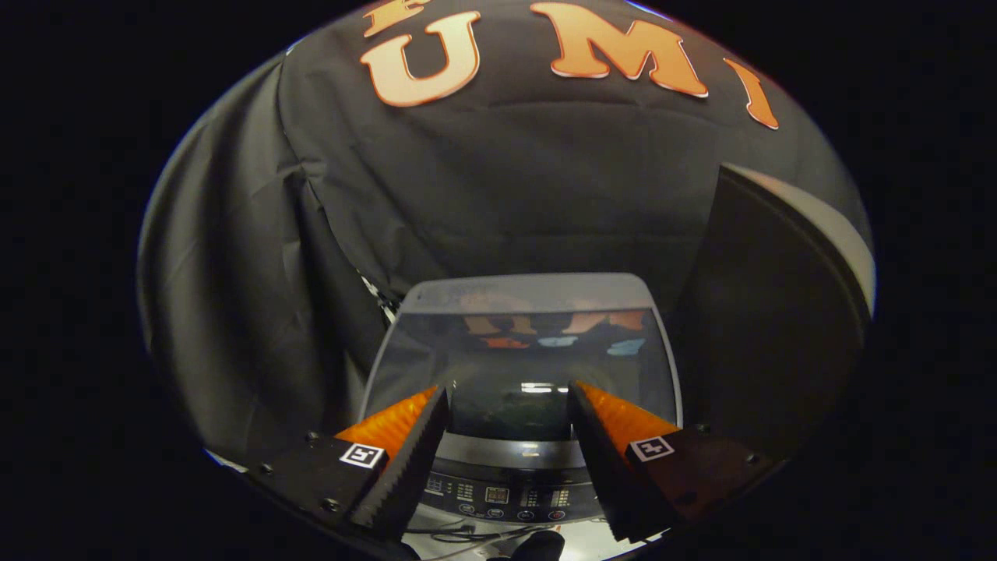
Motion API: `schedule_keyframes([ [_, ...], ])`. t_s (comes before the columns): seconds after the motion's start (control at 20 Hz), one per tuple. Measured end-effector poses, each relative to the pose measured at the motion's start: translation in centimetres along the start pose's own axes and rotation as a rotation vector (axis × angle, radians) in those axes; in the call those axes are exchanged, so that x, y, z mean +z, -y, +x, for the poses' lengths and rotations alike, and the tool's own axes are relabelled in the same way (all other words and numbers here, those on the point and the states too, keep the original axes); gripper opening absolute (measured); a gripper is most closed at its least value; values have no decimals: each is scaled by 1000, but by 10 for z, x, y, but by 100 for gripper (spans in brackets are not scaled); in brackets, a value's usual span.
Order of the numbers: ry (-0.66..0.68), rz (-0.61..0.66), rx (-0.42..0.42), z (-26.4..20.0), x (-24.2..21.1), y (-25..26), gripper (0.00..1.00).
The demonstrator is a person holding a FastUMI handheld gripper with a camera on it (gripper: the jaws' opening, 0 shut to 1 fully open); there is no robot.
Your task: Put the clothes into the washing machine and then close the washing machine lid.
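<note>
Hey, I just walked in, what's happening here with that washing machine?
A person is holding a hand-held gripper out over a small top-loading washing machine. Its two orange-backed fingers are spread apart with nothing between them. The machine's glass lid lies just beyond the fingertips and looks closed, with the control panel showing between the fingers. Black cloth hangs behind as the booth's wall.

Dim booth, fisheye bend, one small glare spot.

Light is low and even; the black cloth wall (498,179) soaks it up, showing soft folds toward 9 o'clock. The washing machine lid (520,354) mirrors faint colour and a bright white glint. Orange fingers (393,425) of the open gripper (508,405) stay sharp. Edges curve strongly; a pale panel (837,226) at 3 o'clock catches the light.
</note>
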State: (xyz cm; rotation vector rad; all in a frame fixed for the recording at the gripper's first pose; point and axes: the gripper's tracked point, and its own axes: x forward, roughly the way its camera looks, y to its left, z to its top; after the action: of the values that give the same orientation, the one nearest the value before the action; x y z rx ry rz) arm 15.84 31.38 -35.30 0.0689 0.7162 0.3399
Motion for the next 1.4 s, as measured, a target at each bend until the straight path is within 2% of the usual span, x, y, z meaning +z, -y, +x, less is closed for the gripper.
schedule_keyframes([
  [0.25,187,-43,18,-84,91,7,98],
  [0.4,308,-71,-14,-153,146,14,98],
  [0.6,459,-111,-68,-230,201,46,98],
  [0.9,561,-115,-159,-312,209,111,98],
  [1.15,601,-78,-238,-350,200,172,98],
  [1.4,643,-52,-281,-383,195,215,98],
])
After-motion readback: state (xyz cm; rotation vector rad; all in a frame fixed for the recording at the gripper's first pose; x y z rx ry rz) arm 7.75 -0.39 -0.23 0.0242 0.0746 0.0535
